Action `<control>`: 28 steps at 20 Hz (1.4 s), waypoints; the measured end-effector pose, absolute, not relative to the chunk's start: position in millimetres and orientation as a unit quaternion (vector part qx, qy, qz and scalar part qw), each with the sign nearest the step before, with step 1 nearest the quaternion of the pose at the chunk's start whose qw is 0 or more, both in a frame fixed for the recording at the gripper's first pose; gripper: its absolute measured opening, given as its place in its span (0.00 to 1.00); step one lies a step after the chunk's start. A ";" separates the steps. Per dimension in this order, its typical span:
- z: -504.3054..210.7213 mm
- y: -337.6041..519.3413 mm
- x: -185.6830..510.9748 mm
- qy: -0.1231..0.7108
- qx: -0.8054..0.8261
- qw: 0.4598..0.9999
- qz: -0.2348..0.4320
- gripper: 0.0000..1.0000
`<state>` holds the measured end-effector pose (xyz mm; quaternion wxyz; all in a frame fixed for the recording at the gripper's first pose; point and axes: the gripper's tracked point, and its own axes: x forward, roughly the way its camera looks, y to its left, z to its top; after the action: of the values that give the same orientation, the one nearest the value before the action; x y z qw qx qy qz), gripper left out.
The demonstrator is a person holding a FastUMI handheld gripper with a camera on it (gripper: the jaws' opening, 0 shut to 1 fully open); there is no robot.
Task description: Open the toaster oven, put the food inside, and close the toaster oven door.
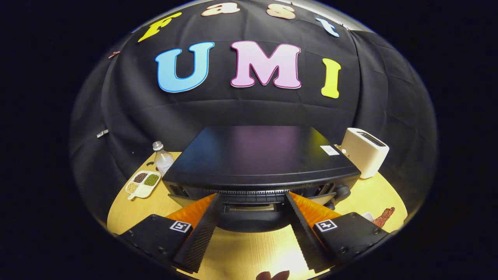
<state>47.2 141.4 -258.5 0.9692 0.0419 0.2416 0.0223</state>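
- The claw [252,199] is spread wide and holds nothing, its two fingers framing the front of the toaster oven [258,163], probably lined up to reach the door.
- The oven sits mid-table [249,252], just ahead of the fingers; its door looks dropped open below the front edge, though that is hard to confirm.
- A reddish piece of food [384,217] lies to the right, near a white toaster [365,151].
- A bottle [162,158] and a divided dish [143,183] stand to the left, clear of the work.
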 end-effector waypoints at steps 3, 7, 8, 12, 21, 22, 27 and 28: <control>-266.0 142.0 26.5 0.251 0.044 0.967 0.022 0.99; -281.5 143.3 -3.2 0.272 0.044 0.961 0.029 0.99; -285.6 143.3 -9.4 0.280 0.044 0.959 0.029 0.99; -303.5 144.5 -32.6 0.304 0.033 0.952 0.036 0.99; -370.4 140.7 -80.0 0.393 0.007 0.918 0.051 0.99; -373.8 139.9 -83.0 0.397 0.010 0.916 0.052 0.99; -366.1 135.4 -91.9 0.394 0.022 0.916 0.065 0.99; -358.3 132.2 -90.9 0.388 0.029 0.919 0.069 0.99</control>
<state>-90.9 132.2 -358.3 0.9187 0.0286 0.3878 0.0689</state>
